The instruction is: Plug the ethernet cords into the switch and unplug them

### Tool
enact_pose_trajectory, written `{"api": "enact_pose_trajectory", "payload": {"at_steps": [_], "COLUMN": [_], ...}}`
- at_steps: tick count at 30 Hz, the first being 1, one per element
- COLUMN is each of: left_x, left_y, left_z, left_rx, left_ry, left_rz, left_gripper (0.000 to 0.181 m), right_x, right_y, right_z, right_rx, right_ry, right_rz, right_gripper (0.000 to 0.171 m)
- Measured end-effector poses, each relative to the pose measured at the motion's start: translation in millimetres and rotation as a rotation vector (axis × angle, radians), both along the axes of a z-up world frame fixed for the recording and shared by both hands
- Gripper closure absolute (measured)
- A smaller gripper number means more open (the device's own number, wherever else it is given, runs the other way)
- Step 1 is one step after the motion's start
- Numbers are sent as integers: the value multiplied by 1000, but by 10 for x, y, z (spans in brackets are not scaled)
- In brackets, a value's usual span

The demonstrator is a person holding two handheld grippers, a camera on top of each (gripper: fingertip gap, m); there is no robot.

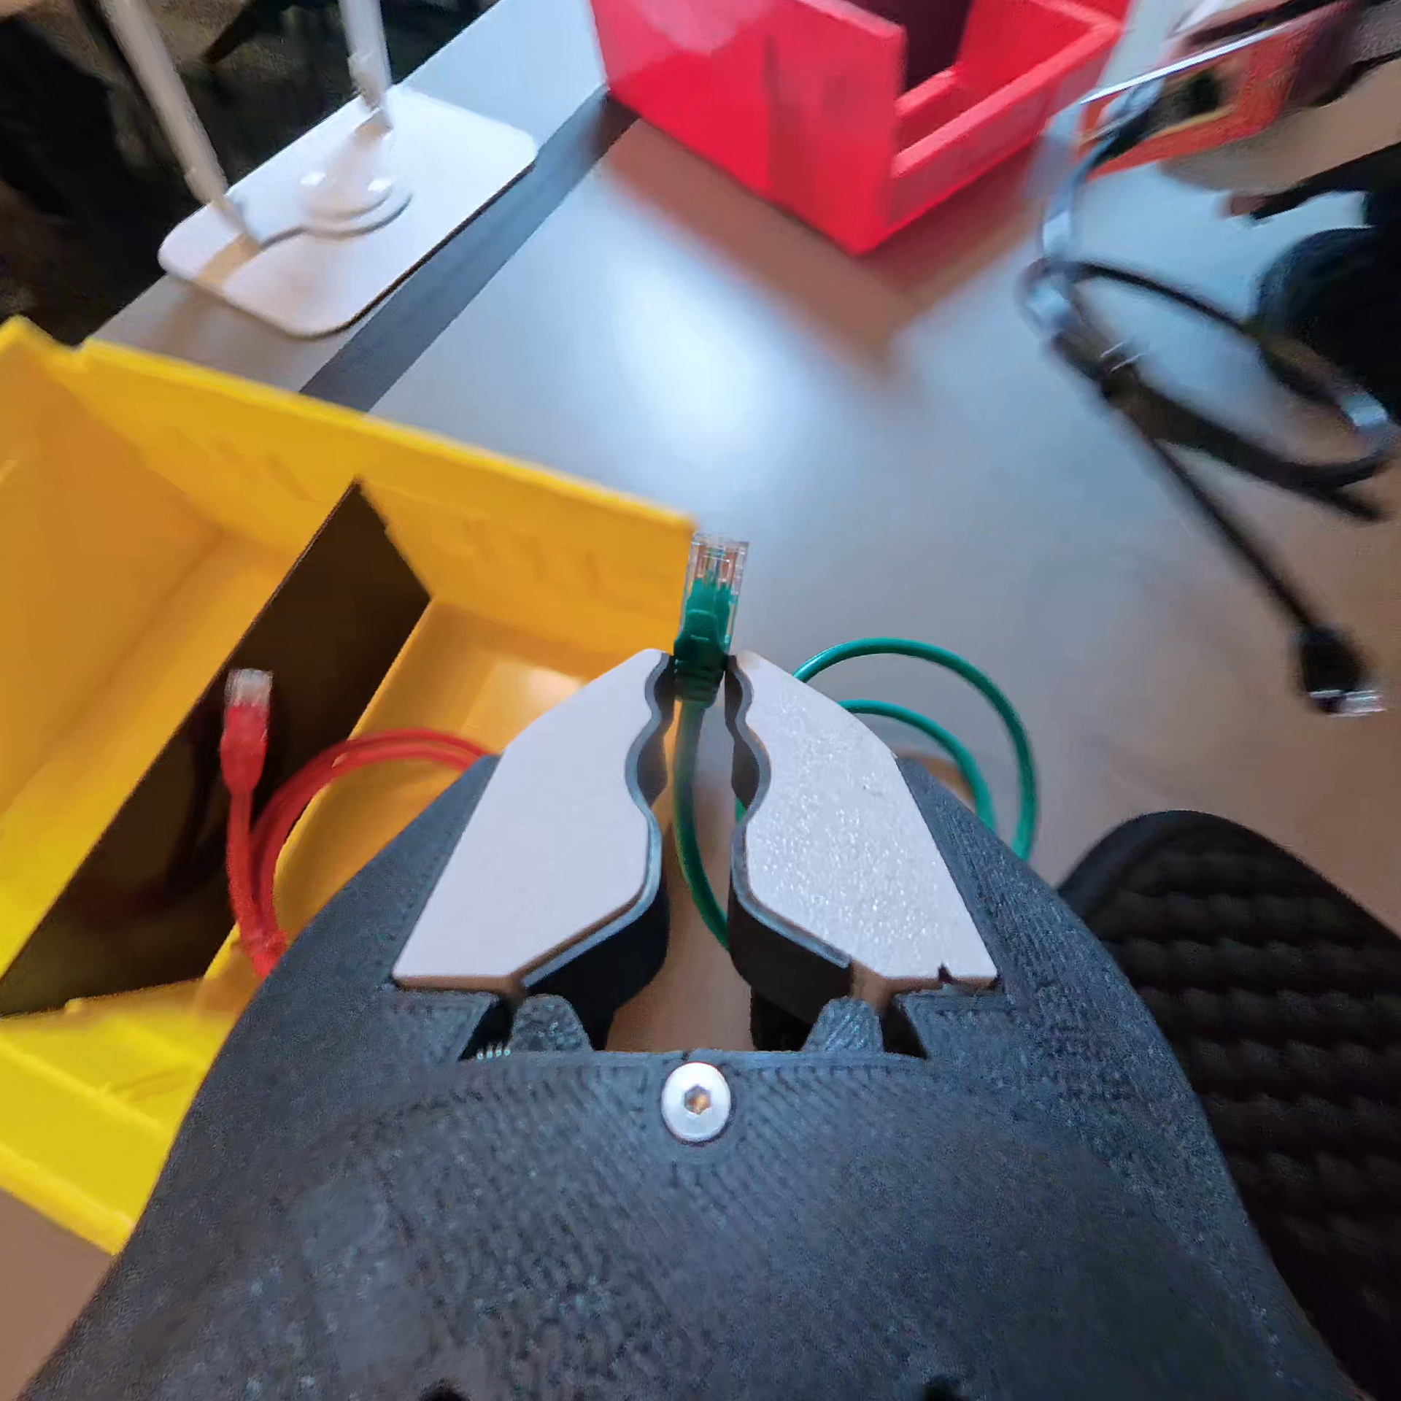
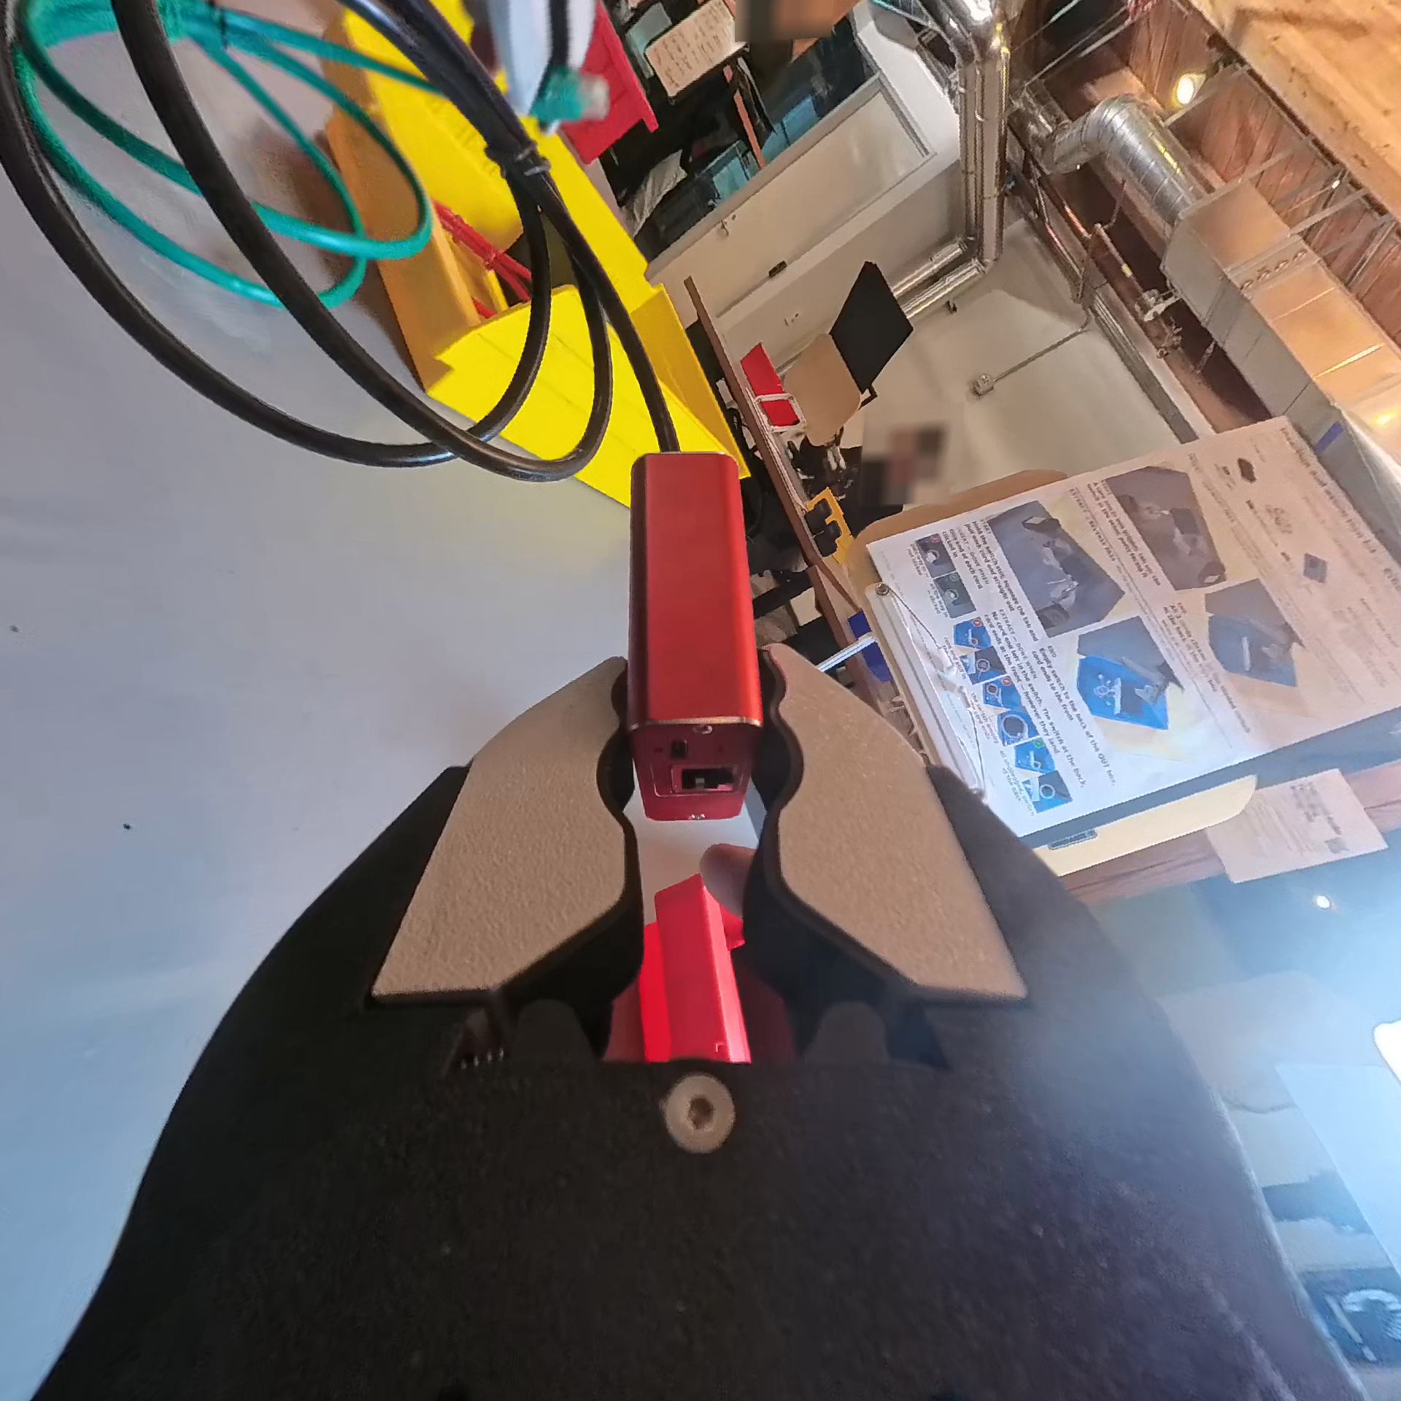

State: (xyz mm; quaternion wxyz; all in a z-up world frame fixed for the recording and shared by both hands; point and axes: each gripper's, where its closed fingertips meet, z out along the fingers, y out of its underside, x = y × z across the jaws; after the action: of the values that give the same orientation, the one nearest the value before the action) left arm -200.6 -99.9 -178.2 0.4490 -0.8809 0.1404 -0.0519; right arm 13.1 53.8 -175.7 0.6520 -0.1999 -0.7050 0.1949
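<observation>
My left gripper [image 1: 699,667] is shut on the green ethernet cord [image 1: 978,682] just behind its clear plug [image 1: 716,565], which points forward over the table. The cord loops behind the fingers. My right gripper [image 2: 694,682] is shut on the red switch [image 2: 690,591], held up off the table on its side, with a black cord [image 2: 531,250] running from its far end. In the right wrist view the green cord [image 2: 227,205] loops at the top left, its plug [image 2: 572,95] held in the other gripper. A red ethernet cord [image 1: 246,766] lies in the yellow bin [image 1: 189,485].
A red bin [image 1: 834,114] stands at the far side of the grey table [image 1: 758,364]. A black cord with a loose plug [image 1: 1334,678] hangs at the right. A white lamp base [image 1: 341,220] is at the far left. A printed instruction sheet [image 2: 1137,622] stands at the right. About 25 centimetres separates my left fingertips from my right.
</observation>
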Motion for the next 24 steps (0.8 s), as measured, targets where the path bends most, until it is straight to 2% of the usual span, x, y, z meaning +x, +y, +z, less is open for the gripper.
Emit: {"api": "enact_pose_trajectory", "payload": {"at_steps": [1, 4, 6, 7, 10, 12, 18, 24], "left_x": [146, 648, 1031, 1238, 1674, 1848, 2013, 2038], "left_y": [10, 73, 183, 265, 458, 584, 675, 685], "left_z": [107, 349, 370, 289, -229, -432, -583, -450], "left_rx": [-7, -50, -91, -125, -289, -318, -329, -161], "left_ry": [7, 46, 52, 41, 82, 65, 81, -92], "left_rz": [-45, -202, -299, -341, -437, -461, -503, -501], "left_gripper": [169, 169, 168, 169, 169, 169, 169, 169], "right_x": [-4, -21, -30, -30, -3, 40, 137, 156], "right_y": [-7, -61, -134, -182, -318, -384, -364, -395], "right_z": [-23, -104, -162, -194, -293, -346, -500, -459], "right_rx": [19, 87, 160, 183, 216, 231, 259, 254], "right_ry": [-4, -24, -36, -42, -65, -64, -69, -39], "right_rz": [4, 19, 36, 53, 113, 147, 167, 182], "right_gripper": [144, 144, 143, 143, 143, 143, 143, 143]}}
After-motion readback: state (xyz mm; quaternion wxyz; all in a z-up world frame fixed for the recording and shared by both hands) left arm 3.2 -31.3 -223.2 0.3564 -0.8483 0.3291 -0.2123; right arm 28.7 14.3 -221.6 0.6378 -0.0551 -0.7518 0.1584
